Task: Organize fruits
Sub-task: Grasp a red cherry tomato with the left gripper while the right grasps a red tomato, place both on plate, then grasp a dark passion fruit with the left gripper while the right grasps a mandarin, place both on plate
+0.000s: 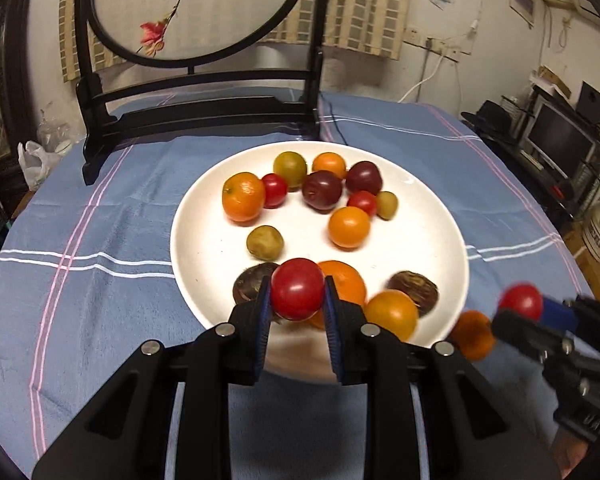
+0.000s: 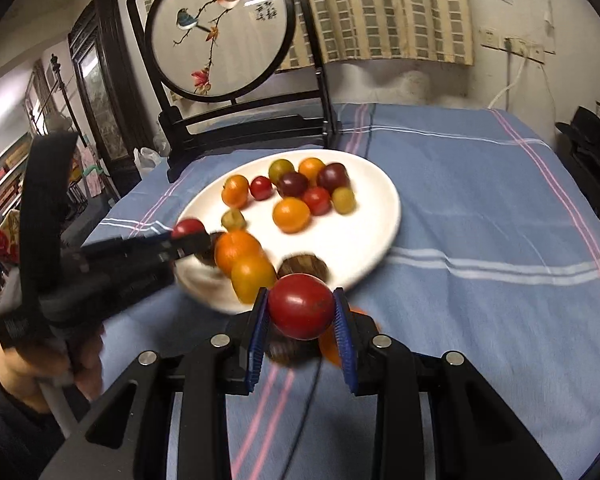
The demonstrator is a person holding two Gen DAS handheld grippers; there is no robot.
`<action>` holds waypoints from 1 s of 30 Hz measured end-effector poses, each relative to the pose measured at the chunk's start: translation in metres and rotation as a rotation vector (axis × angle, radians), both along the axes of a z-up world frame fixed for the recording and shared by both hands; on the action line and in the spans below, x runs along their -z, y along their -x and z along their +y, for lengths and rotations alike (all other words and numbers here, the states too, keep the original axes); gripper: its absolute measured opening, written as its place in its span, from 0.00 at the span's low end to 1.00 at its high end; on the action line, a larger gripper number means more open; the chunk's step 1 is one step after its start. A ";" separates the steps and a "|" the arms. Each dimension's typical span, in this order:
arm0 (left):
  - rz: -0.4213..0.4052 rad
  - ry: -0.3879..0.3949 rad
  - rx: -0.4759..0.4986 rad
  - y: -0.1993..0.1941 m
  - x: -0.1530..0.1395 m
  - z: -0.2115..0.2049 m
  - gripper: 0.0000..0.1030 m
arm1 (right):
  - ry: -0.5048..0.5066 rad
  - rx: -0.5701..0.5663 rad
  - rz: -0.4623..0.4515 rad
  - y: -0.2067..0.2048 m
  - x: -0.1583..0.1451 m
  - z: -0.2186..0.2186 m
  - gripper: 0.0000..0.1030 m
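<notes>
A white plate [image 1: 428, 240] [image 2: 376, 216] on the blue cloth holds several fruits: oranges, red tomatoes, dark plums, green fruits and brown ones. My left gripper [image 1: 297, 300] is shut on a red tomato [image 1: 297, 289] above the plate's near rim; it also shows in the right wrist view [image 2: 188, 229]. My right gripper [image 2: 301, 312] is shut on another red tomato [image 2: 301, 306] above the cloth just off the plate's near edge; it also shows in the left wrist view [image 1: 521, 302]. An orange [image 1: 473, 335] and a brown fruit [image 2: 290, 350] lie on the cloth under it.
A dark wooden stand with a round embroidered screen [image 1: 196, 12] [image 2: 220, 32] stands on the table behind the plate. The blue checked tablecloth [image 2: 480, 208] spreads to the right. A white plastic bag [image 1: 36, 160] sits at the far left edge.
</notes>
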State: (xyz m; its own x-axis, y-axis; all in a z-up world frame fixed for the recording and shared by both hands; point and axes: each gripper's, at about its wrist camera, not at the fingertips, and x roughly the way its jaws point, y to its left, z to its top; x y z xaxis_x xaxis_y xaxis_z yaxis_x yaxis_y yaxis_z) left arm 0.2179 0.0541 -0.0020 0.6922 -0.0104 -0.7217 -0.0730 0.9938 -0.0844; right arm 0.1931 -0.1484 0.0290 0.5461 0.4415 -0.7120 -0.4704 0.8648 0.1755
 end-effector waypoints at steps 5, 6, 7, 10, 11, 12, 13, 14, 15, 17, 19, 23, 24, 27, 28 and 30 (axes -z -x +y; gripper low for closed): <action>-0.065 0.033 -0.079 0.003 -0.001 0.017 0.67 | -0.016 0.026 0.061 -0.038 0.009 0.020 0.58; -0.088 0.032 -0.094 0.005 -0.005 0.020 0.72 | -0.022 0.050 0.061 -0.041 0.010 0.019 0.58; -0.108 0.036 -0.093 0.007 -0.008 0.023 0.73 | -0.032 0.055 0.063 -0.043 0.010 0.018 0.58; -0.125 0.040 -0.103 0.011 -0.012 0.029 0.78 | -0.048 0.062 0.060 -0.040 0.011 0.013 0.58; -0.118 0.043 -0.111 0.012 -0.010 0.031 0.79 | -0.046 0.065 0.054 -0.037 0.011 0.009 0.58; -0.112 0.045 -0.114 0.012 -0.009 0.032 0.81 | -0.046 0.069 0.050 -0.035 0.010 0.005 0.58; -0.104 0.047 -0.117 0.012 -0.008 0.032 0.83 | -0.047 0.078 0.046 -0.032 0.010 -0.001 0.58; -0.090 0.055 -0.121 0.011 -0.007 0.033 0.83 | -0.052 0.084 0.046 -0.030 0.011 -0.006 0.58; -0.084 0.059 -0.125 0.011 -0.006 0.034 0.84 | -0.058 0.090 0.047 -0.029 0.011 -0.011 0.58; -0.072 0.073 -0.140 0.013 -0.004 0.035 0.85 | -0.064 0.110 0.048 -0.027 0.010 -0.022 0.58; -0.079 0.088 -0.147 0.016 -0.004 0.037 0.85 | -0.081 0.115 0.051 -0.025 0.007 -0.032 0.58; -0.080 0.069 -0.140 0.021 -0.005 0.031 0.86 | 0.002 0.096 0.025 -0.014 0.006 -0.040 0.58; -0.077 0.059 -0.140 0.022 -0.004 0.029 0.86 | 0.044 0.094 0.011 -0.010 0.007 -0.039 0.58; -0.075 0.041 -0.124 0.026 -0.005 0.022 0.88 | 0.192 0.057 -0.009 0.003 0.017 -0.035 0.58; -0.074 0.036 -0.118 0.027 -0.005 0.020 0.90 | 0.215 0.039 0.001 0.007 0.021 -0.036 0.58; -0.075 0.034 -0.111 0.031 -0.006 0.016 0.90 | 0.279 0.008 0.023 0.015 0.035 -0.035 0.57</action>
State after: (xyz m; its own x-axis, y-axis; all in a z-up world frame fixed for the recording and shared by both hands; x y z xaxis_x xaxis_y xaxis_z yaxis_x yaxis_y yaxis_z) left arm 0.1867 0.0698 0.0043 0.7423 0.0456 -0.6685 -0.1743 0.9765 -0.1270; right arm 0.1779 -0.1838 -0.0058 0.5311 0.2225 -0.8176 -0.4623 0.8847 -0.0596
